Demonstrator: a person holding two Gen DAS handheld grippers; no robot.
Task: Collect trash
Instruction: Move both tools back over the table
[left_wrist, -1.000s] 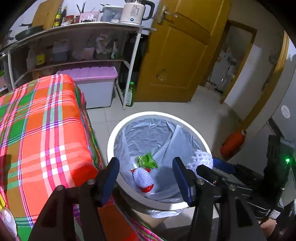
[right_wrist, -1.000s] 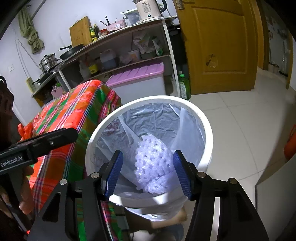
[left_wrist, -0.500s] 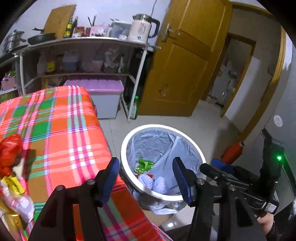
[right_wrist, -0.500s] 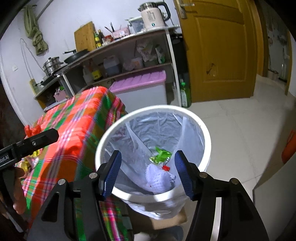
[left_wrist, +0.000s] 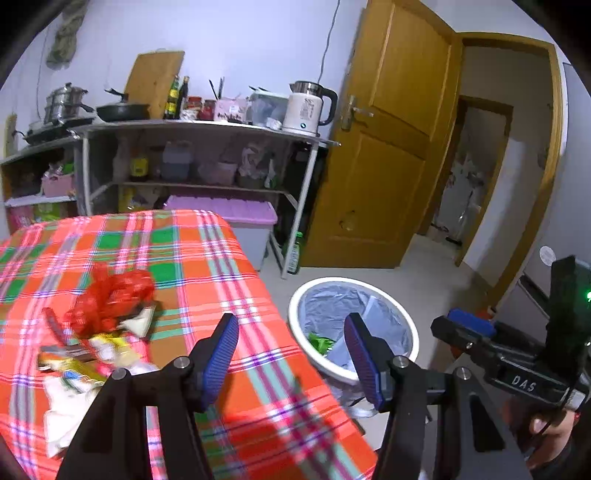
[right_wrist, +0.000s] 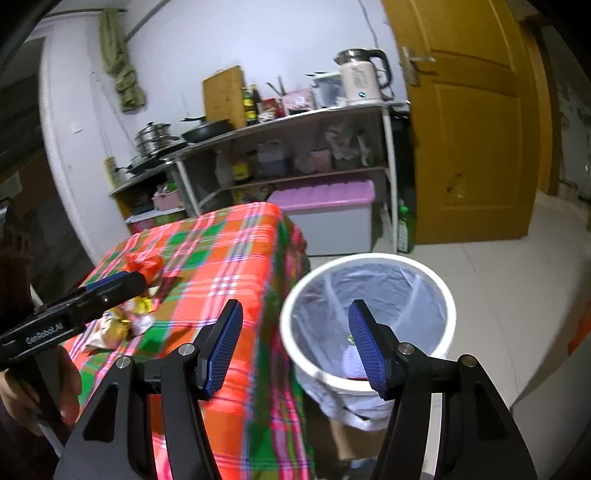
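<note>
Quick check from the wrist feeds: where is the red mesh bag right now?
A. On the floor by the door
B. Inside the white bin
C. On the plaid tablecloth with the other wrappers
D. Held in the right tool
C: the red mesh bag lies on the plaid tablecloth among wrappers; both tools are open and hold nothing.

orange-green plaid woven tablecloth (left_wrist: 207, 266): matt cloth. round white plastic bin (right_wrist: 441, 295): smooth, lined with thin glossy film. crumpled red mesh netting (left_wrist: 110, 295): coarse. yellow-brown door (left_wrist: 384, 155): varnished wood. blue gripper pads (left_wrist: 219, 360): ribbed.
</note>
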